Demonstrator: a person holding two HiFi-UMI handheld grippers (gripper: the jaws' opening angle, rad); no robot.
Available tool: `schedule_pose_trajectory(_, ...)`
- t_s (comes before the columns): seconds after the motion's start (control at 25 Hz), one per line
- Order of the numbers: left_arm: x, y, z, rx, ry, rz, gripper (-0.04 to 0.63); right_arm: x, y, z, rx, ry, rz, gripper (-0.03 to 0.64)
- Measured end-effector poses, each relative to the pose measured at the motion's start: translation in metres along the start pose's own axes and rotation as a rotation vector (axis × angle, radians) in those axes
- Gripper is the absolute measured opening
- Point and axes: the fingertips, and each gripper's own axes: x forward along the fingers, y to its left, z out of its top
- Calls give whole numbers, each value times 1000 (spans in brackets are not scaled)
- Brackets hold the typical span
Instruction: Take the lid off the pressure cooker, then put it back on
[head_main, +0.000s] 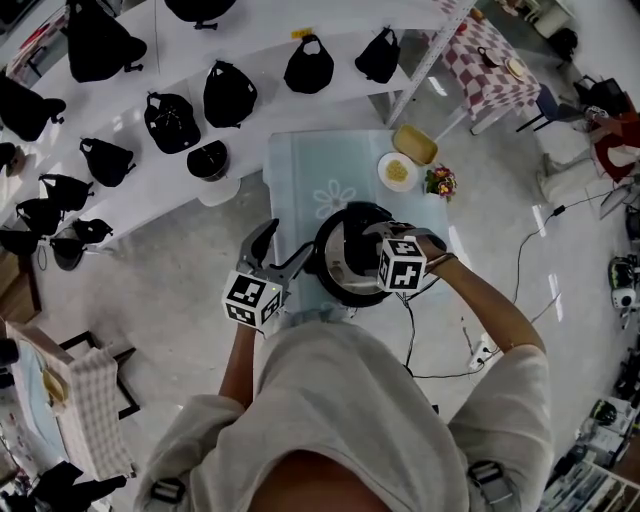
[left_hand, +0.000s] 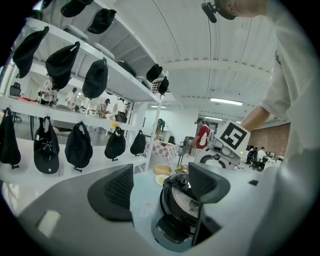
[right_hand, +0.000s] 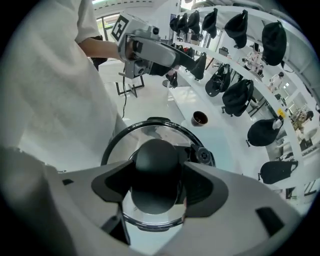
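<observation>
The black pressure cooker (head_main: 345, 262) stands on a small table with a pale blue cloth (head_main: 300, 170). Its glass lid (right_hand: 145, 137) with a black rim lies on the pot. My right gripper (right_hand: 157, 182) is shut on the lid's black knob (right_hand: 156, 160), and in the head view the right gripper (head_main: 378, 235) comes in over the cooker from the right. The left gripper (head_main: 285, 250) is open at the cooker's left side. In the left gripper view the cooker (left_hand: 181, 207) shows beyond the spread jaws of the left gripper (left_hand: 160, 185), nothing held.
Behind the cooker on the cloth are a plate of food (head_main: 397, 172), a yellow tray (head_main: 414, 144) and a small flower pot (head_main: 439, 182). White shelves (head_main: 150, 190) with black caps and a black bowl (head_main: 208, 160) run along the left. A cable (head_main: 470, 345) trails on the floor at the right.
</observation>
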Motion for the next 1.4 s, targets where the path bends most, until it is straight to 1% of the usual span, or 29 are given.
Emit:
schedule_pose_trajectory(0.16,0,2,2,-1,-1,9,331,8,3,-3,-5,27,54,296)
schedule_pose_trajectory(0.4,2,3,-2,-5,4,12,331,13,4,-2,24,39,132,284)
schedule_pose_trajectory(0.8,3,-1,1,3,6,-2,331,12,3,0,69,54,136,273)
schedule_pose_trajectory(0.96,5,-5,2,18,13,-17,330,16,-3,-4,72,70,97,272)
schedule_pose_trajectory(1.12,8,-10,5,35,16,-35,331,14,0,2,104,65,118,270)
schedule_pose_trajectory(1.24,11,-14,10,46,13,-43,330,12,-3,0,162,67,107,270)
schedule_pose_trajectory(1.4,13,-15,14,51,8,-50,331,11,-8,-1,321,55,69,270)
